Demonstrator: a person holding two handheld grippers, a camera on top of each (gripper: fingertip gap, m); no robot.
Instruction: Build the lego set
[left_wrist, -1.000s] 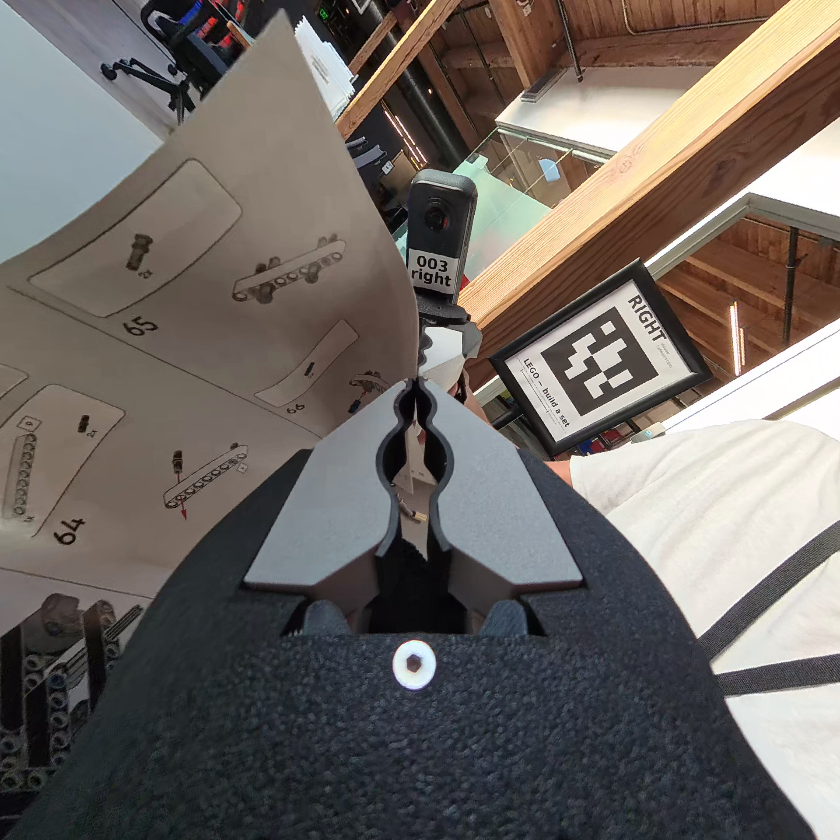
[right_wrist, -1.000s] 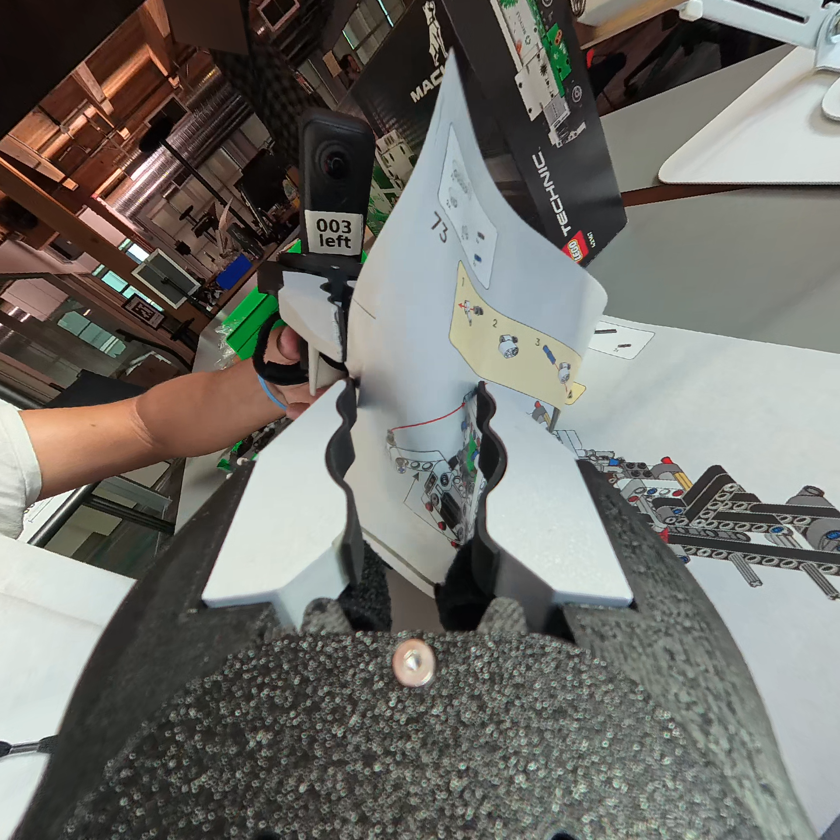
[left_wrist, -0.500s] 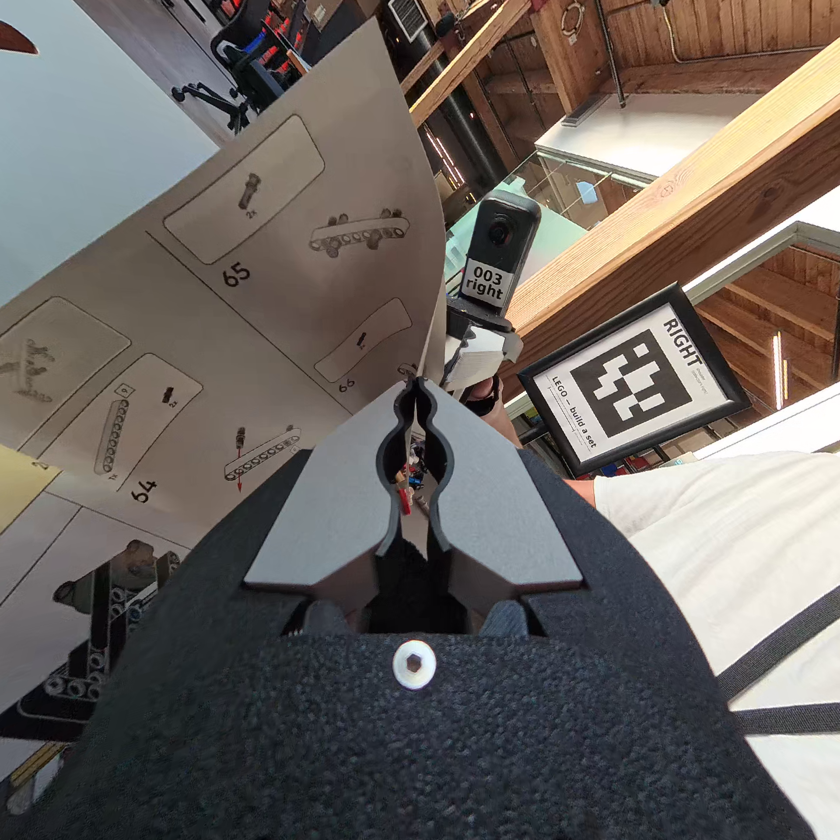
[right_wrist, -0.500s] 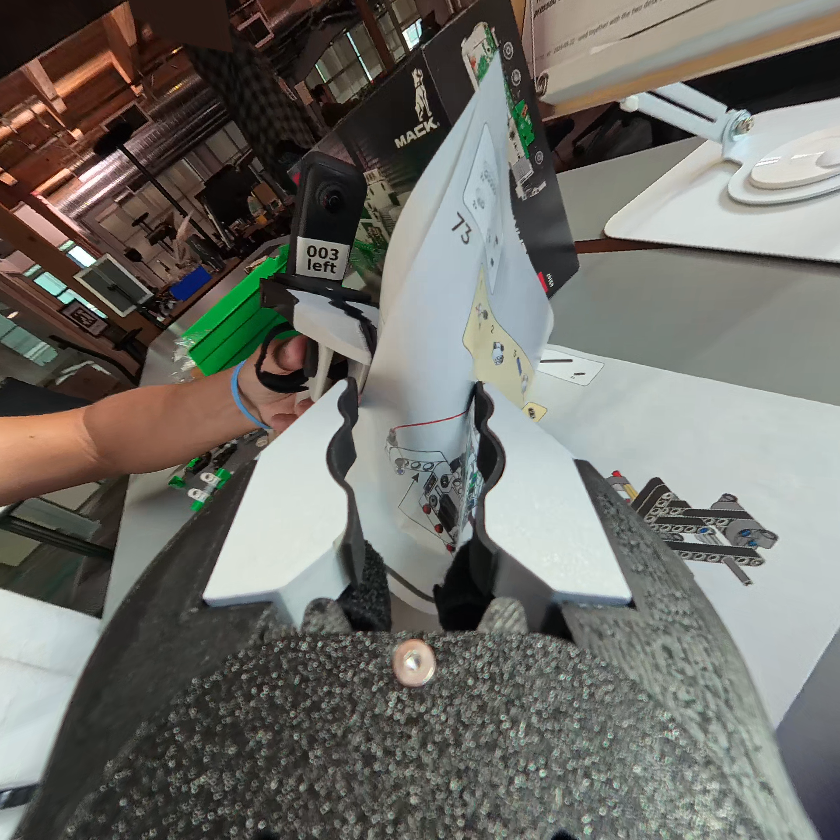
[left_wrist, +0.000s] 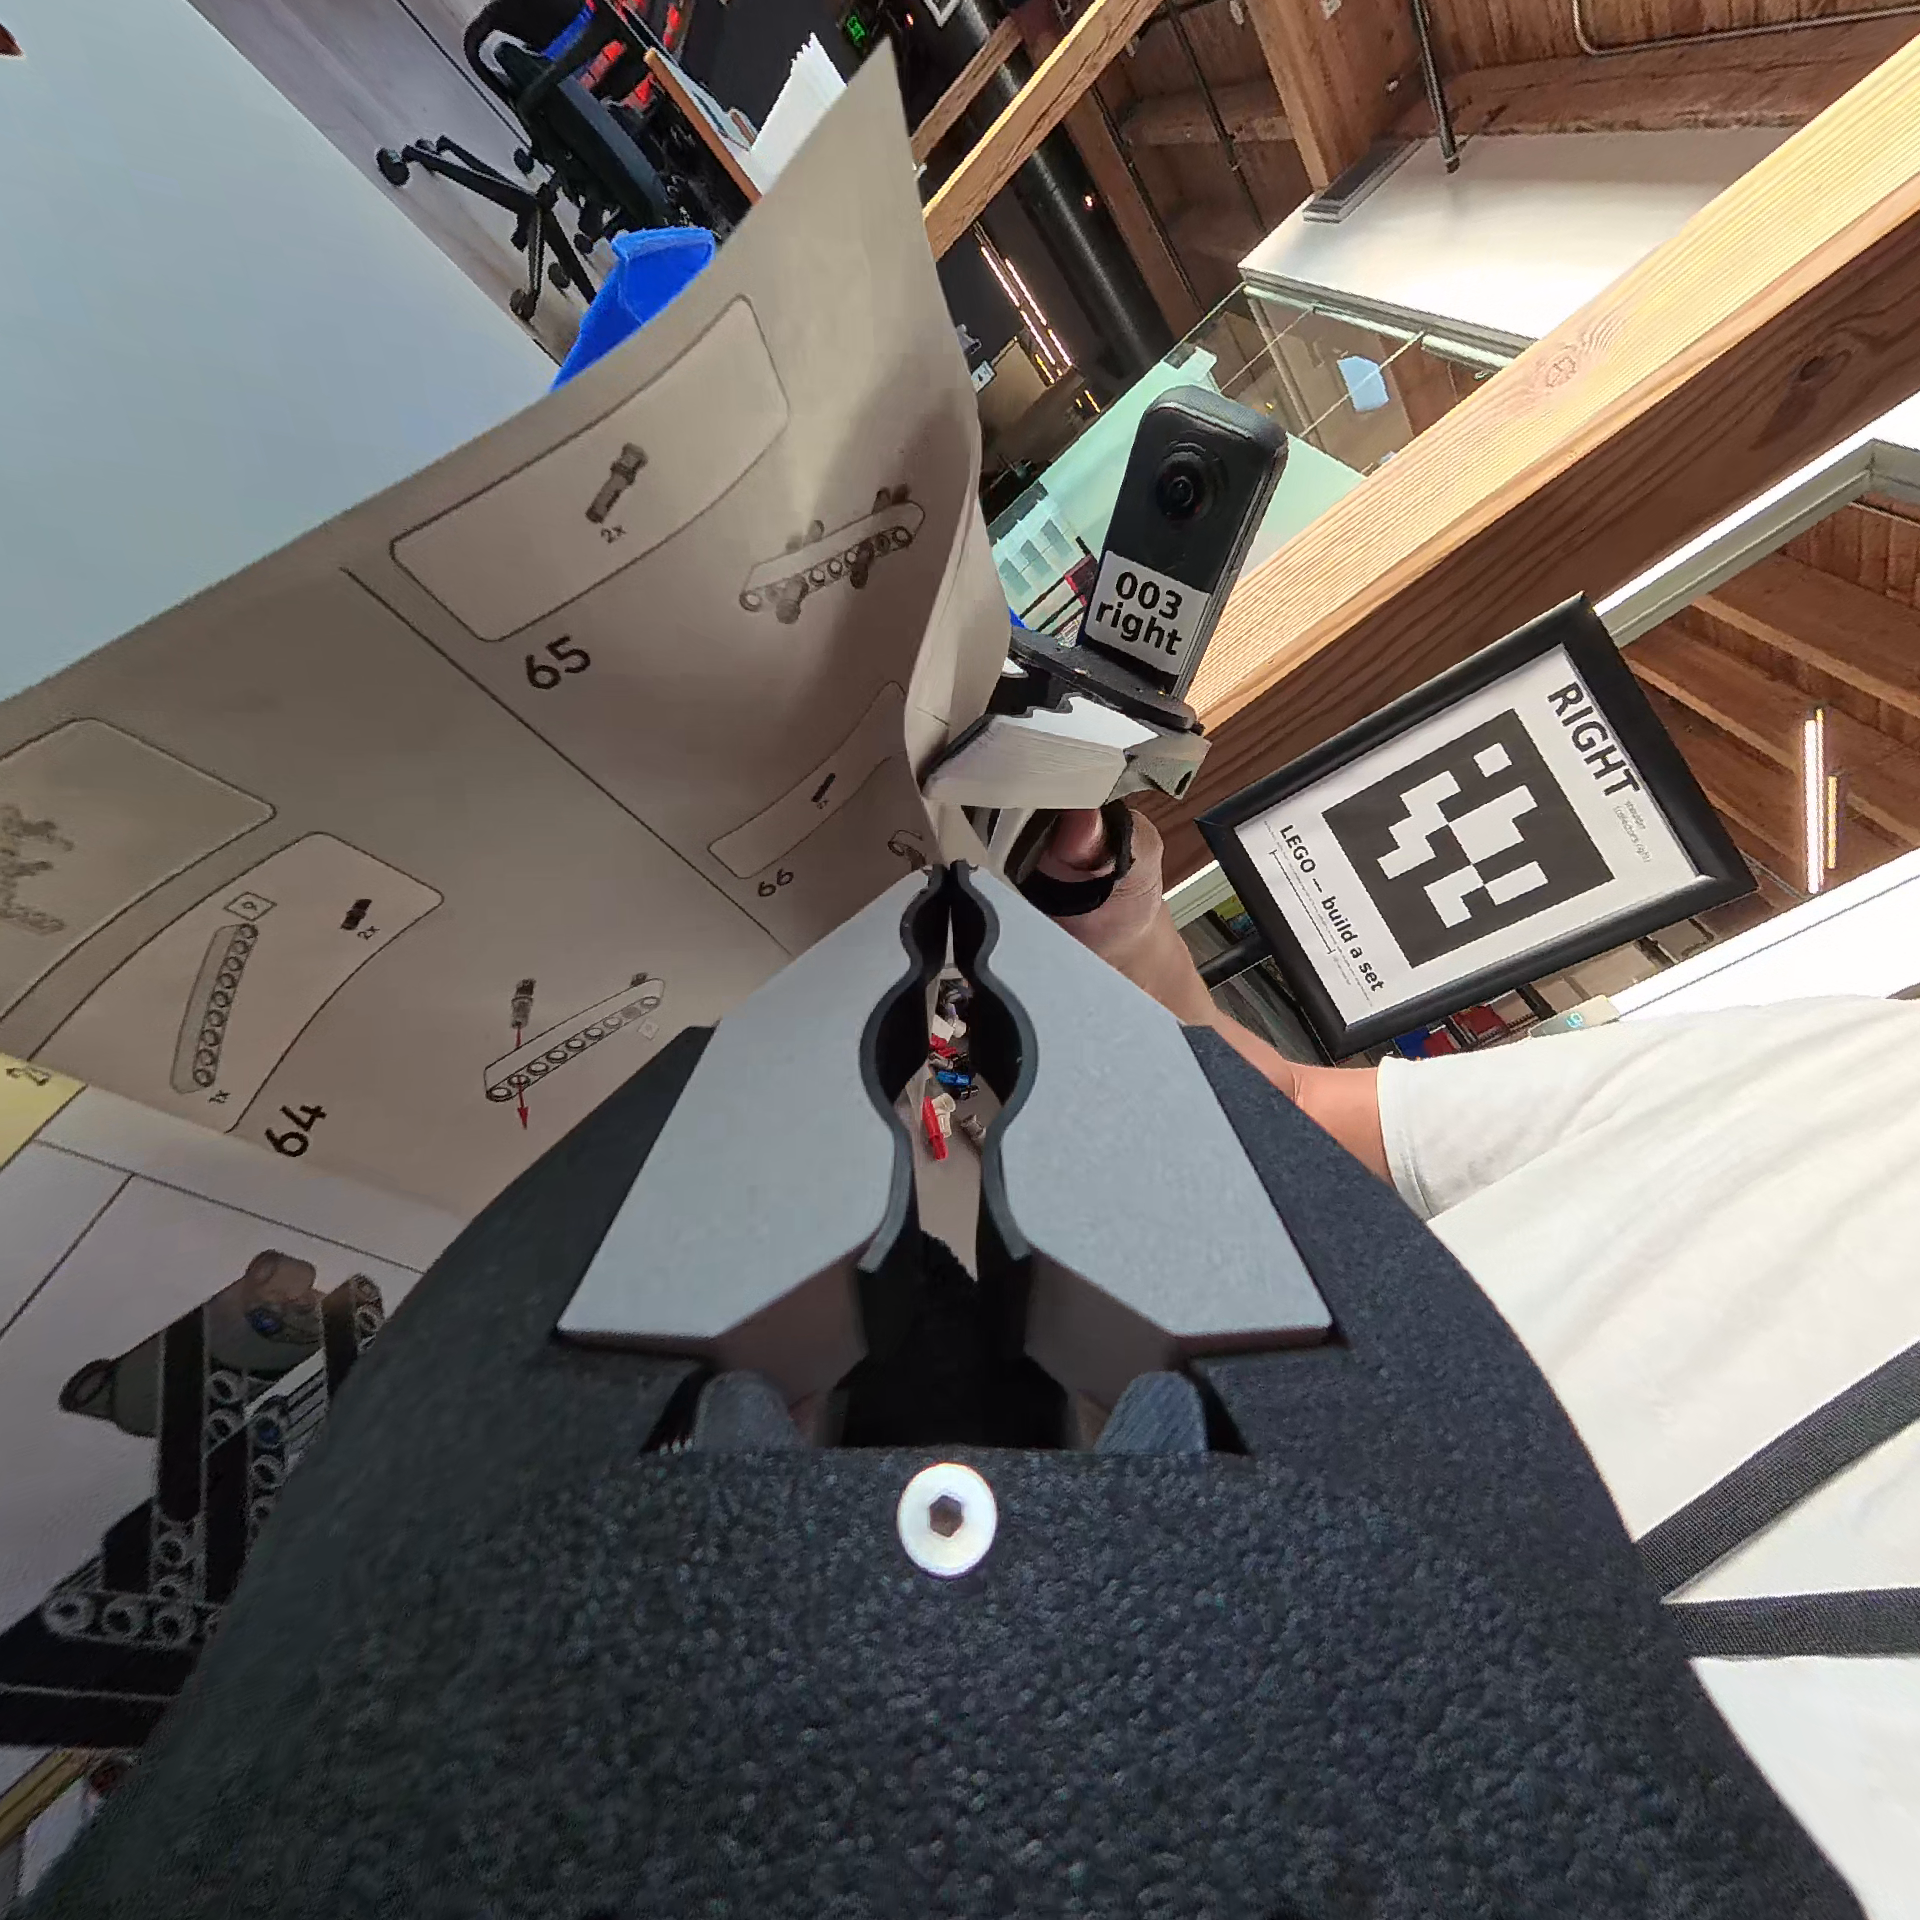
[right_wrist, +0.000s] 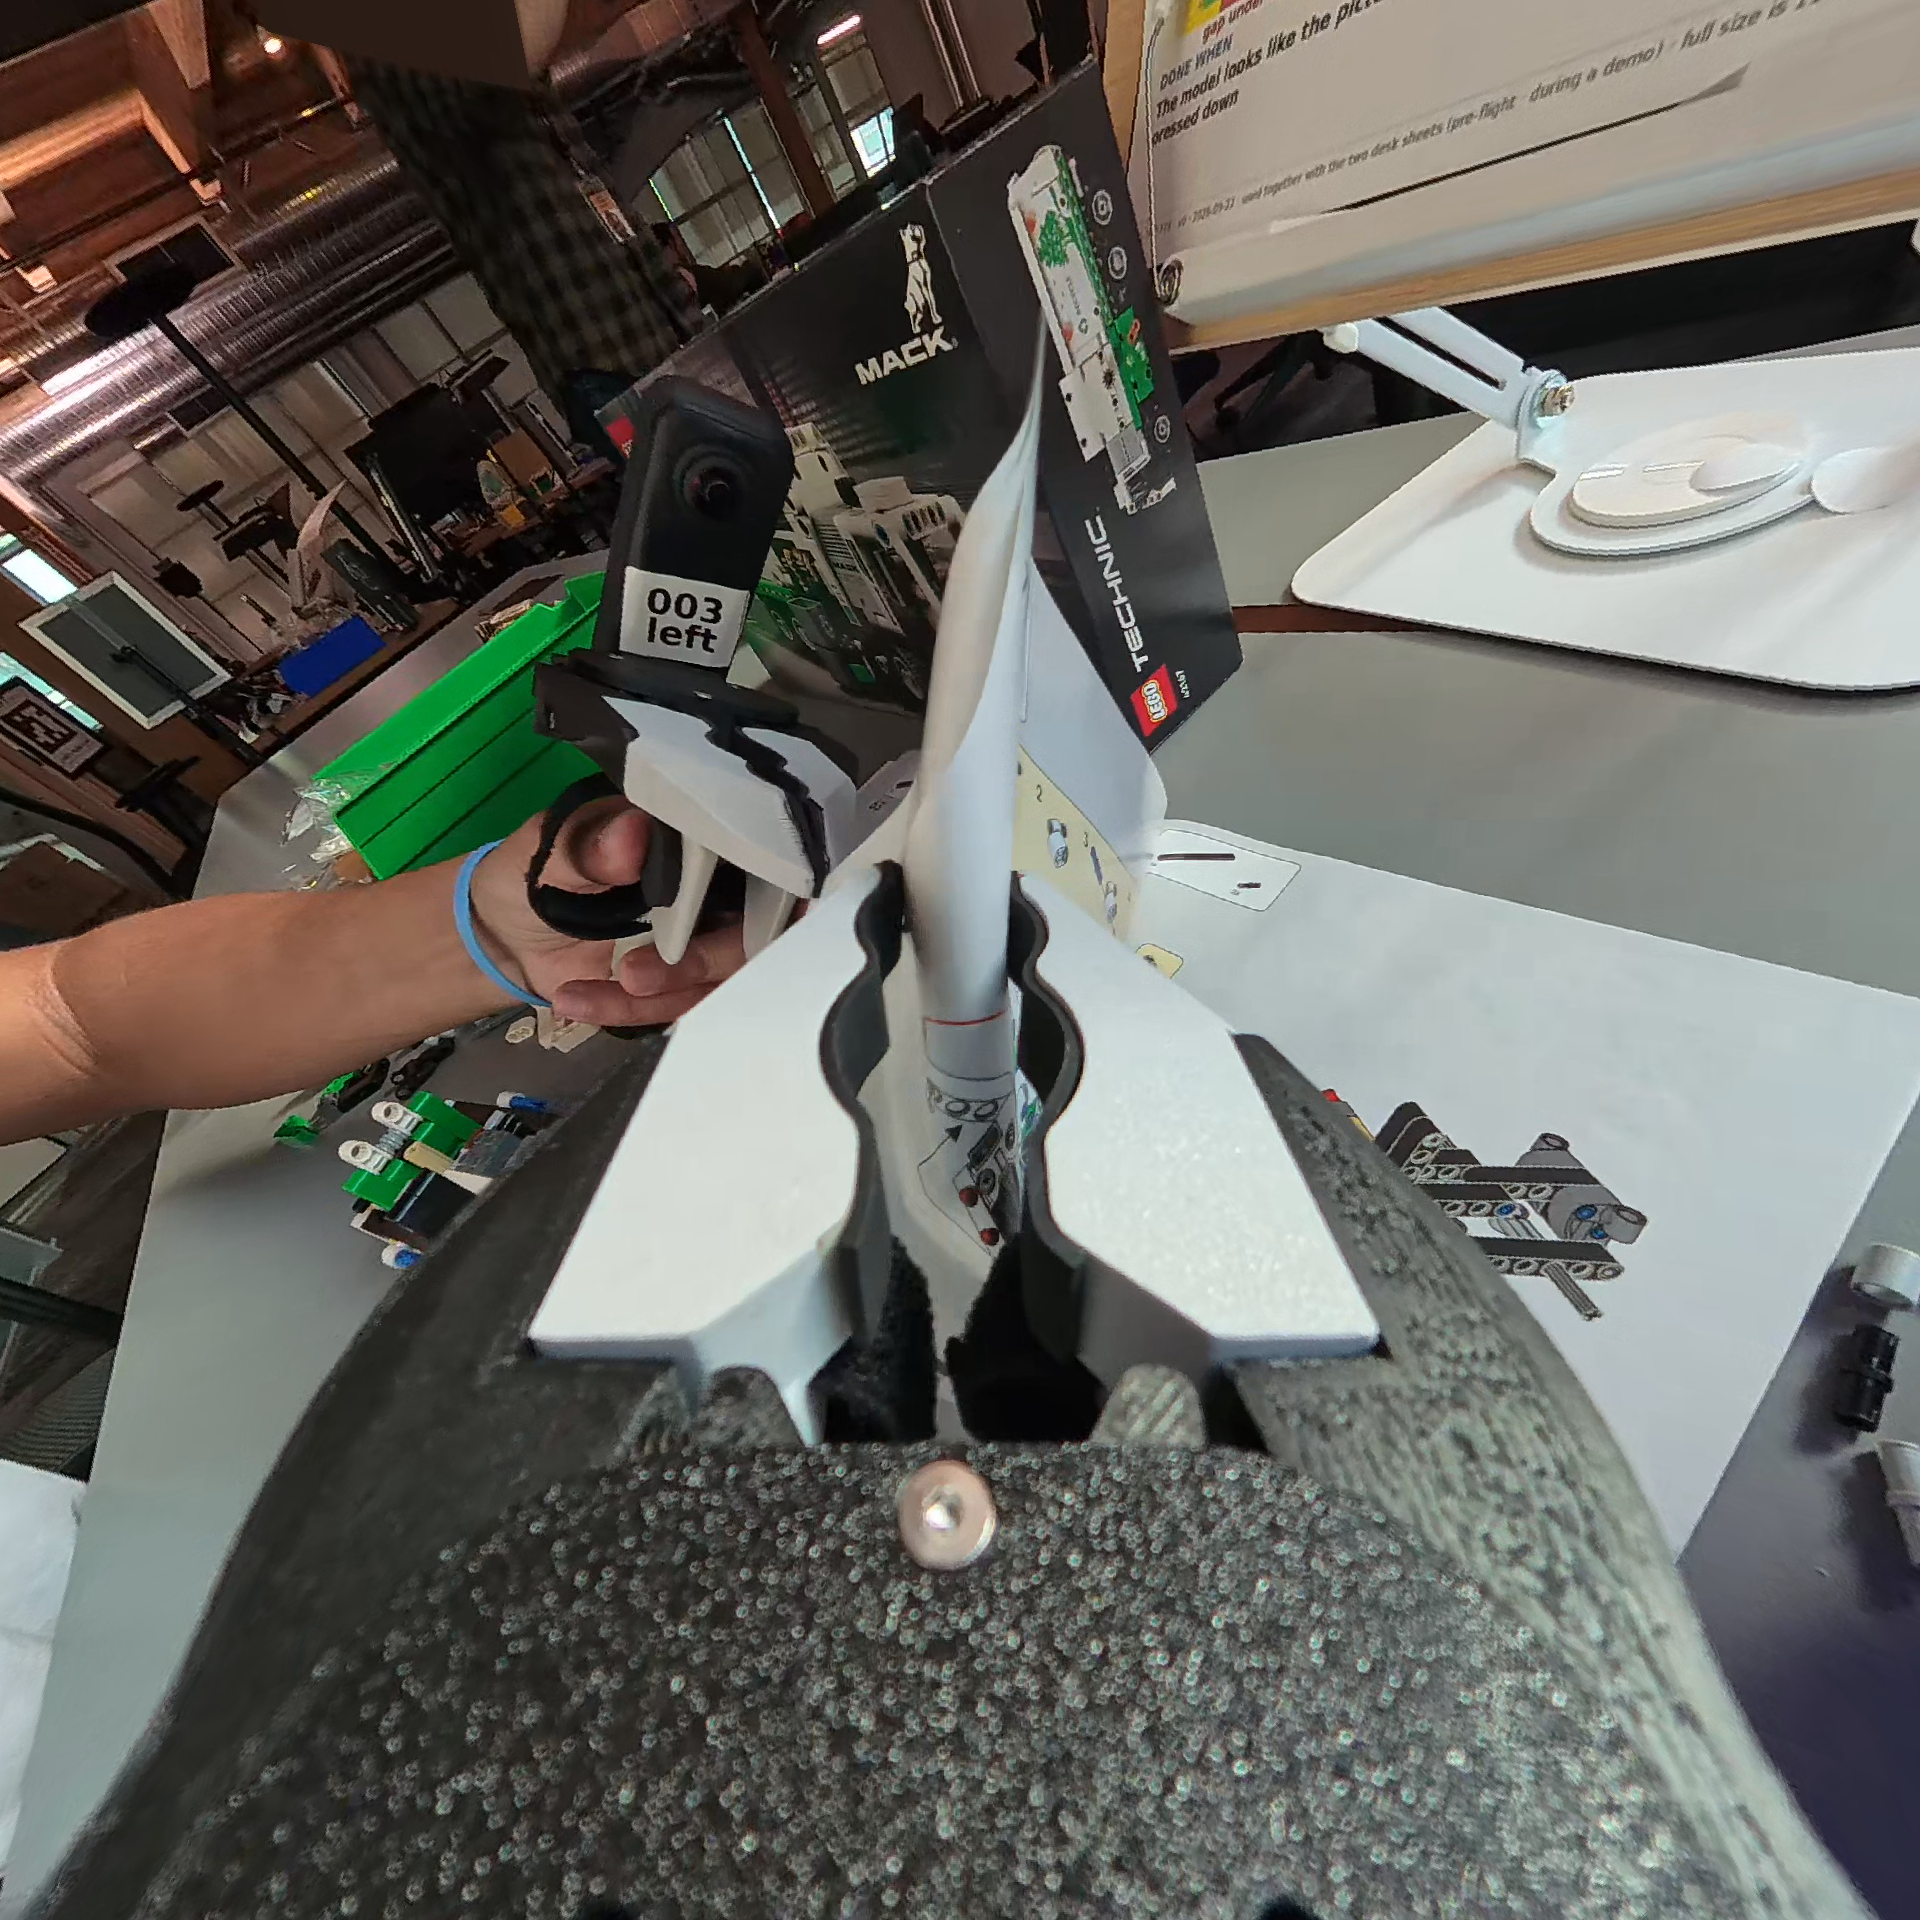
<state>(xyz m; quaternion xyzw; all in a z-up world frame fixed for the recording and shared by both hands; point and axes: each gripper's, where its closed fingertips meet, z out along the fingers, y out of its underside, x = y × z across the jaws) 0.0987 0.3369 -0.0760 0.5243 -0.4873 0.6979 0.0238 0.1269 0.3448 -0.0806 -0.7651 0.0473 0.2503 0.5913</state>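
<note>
A page (left_wrist: 520, 727) of the Lego instruction booklet stands lifted off the table, its step drawings facing my left view. My left gripper (left_wrist: 948, 883) is shut, and the page's lower corner runs into its tips. It also shows in the right wrist view (right_wrist: 805, 868). My right gripper (right_wrist: 954, 904) is shut on the same lifted page (right_wrist: 987, 675), seen edge-on between its fingers. It also shows in the left wrist view (left_wrist: 935, 795), clamped on the page's edge. The rest of the booklet (right_wrist: 1455, 1039) lies open on the grey table.
Loose Lego parts (right_wrist: 416, 1153) lie at the left below a person's forearm. A green bin (right_wrist: 457, 748) and the black set box (right_wrist: 935, 416) stand behind. Small grey and black parts (right_wrist: 1870, 1351) lie at the right edge. A white stand base (right_wrist: 1662, 582) sits far right. A framed marker sign (left_wrist: 1455, 831) stands beside the person. Left and right tips are no more than a few centimetres apart.
My right gripper's jaws have closed from wide open onto the page. The page has swung from facing the right camera to edge-on. My left gripper stayed shut.
</note>
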